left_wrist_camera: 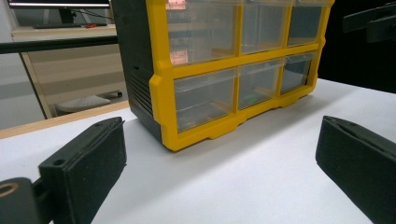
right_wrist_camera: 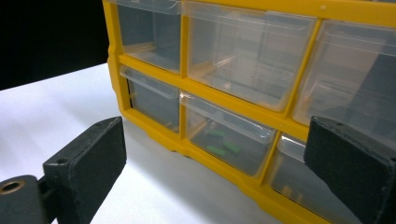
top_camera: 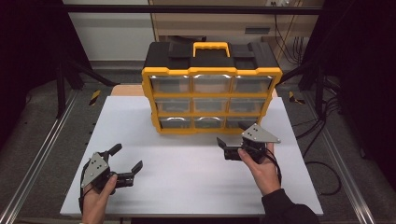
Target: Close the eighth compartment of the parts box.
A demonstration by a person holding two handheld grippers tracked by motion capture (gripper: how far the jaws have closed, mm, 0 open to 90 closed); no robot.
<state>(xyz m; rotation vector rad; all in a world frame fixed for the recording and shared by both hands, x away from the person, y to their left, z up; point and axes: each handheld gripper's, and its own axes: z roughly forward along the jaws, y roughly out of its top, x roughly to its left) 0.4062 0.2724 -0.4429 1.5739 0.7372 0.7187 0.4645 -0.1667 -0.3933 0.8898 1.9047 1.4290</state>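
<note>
A yellow and black drawer cabinet with a yellow handle stands at the back middle of the white table. It has three rows of three clear drawers, all pushed in. In the right gripper view the bottom middle drawer holds small green pieces. My right gripper is open just in front of the cabinet's bottom right drawers, touching nothing; its jaws frame the lower drawers. My left gripper is open and empty at the table's front left, facing the cabinet from a distance.
Bare white tabletop lies between the left gripper and the cabinet. Metal rails run along both sides of the table, and cables lie on the floor to the right. The right gripper's jaw shows at the upper right of the left gripper view.
</note>
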